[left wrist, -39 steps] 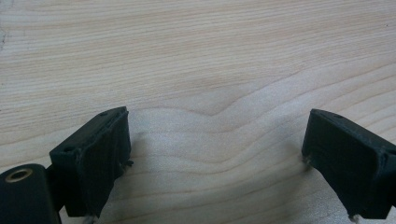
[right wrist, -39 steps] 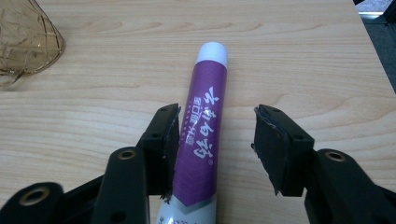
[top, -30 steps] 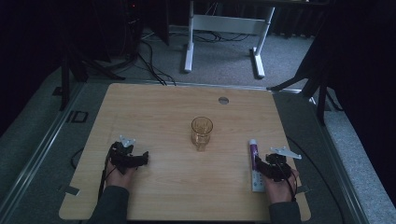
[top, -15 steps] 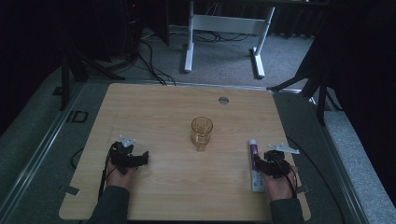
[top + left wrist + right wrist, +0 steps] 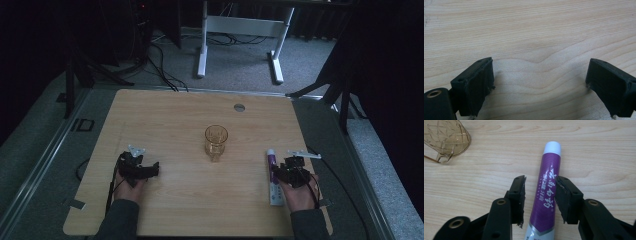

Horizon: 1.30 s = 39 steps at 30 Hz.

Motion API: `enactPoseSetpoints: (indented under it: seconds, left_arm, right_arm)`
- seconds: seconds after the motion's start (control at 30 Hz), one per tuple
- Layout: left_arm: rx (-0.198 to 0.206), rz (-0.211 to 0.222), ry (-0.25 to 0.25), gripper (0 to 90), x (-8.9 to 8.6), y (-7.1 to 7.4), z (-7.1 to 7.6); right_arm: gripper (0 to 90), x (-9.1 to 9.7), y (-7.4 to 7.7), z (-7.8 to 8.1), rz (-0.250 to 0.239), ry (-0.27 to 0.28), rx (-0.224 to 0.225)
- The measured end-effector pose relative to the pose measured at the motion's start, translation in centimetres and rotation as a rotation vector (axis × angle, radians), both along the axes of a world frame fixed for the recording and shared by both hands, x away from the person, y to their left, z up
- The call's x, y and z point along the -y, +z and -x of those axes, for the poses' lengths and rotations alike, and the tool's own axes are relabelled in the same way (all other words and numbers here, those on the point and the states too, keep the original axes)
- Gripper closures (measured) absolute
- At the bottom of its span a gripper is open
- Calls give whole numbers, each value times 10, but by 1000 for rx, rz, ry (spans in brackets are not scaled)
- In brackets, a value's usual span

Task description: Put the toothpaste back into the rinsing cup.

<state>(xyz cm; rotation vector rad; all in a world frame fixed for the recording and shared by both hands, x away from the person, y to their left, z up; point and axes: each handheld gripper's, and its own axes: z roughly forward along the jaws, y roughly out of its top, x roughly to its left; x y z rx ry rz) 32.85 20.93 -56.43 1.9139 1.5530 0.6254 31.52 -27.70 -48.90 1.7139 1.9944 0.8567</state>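
A purple and white toothpaste tube (image 5: 271, 175) (image 5: 546, 192) lies flat near the table's right front edge, its white cap pointing away from the person. My right gripper (image 5: 281, 173) (image 5: 541, 182) straddles the tube's middle. Its jaws have just been closing with the tube between them. One pad is at the tube's edge and the other still stands a little apart from it. My left gripper (image 5: 150, 170) (image 5: 539, 72) rests at the left front, open wide over bare wood. An amber patterned glass (image 5: 216, 140) (image 5: 446, 140) stands upright at the table's centre.
The wooden table (image 5: 175, 120) has a round cable hole (image 5: 239, 107) near its far edge. A white desk frame (image 5: 240, 30) stands on the grey floor beyond. Cables trail from both grippers toward the front corners.
My right gripper has edged slightly toward the tube. The left gripper, glass and tube stay where they were.
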Motion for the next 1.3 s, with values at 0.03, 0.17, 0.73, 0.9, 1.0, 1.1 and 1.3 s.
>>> enactPoseSetpoints:
  seconds: [0.03, 0.17, 0.73, 0.9, 1.0, 1.1, 1.3]
  left_arm:
    - [0, 0, 0, 82, 0, 0, 0]
    - [0, 0, 0, 82, 0, 0, 0]
    - [0, 0, 0, 82, 0, 0, 0]
    - [0, 0, 0, 82, 0, 0, 0]
    - [0, 0, 0, 82, 0, 0, 0]
    - [0, 0, 0, 83, 0, 0, 0]
    - [1, 1, 1, 83, 0, 0, 0]
  right_arm:
    - [600, 0, 1, 0, 2, -1, -2]
    - [598, 0, 3, -3, 2, 2, -38]
    - [578, -3, 9, -13, 30, 8, -152]
    - [578, -2, 9, -16, 30, 6, -185]
    - [576, -2, 8, -17, 30, 7, -196]
    - [572, -2, 6, -19, 32, 8, -221]
    - [572, -2, 3, -22, 40, 10, -253]
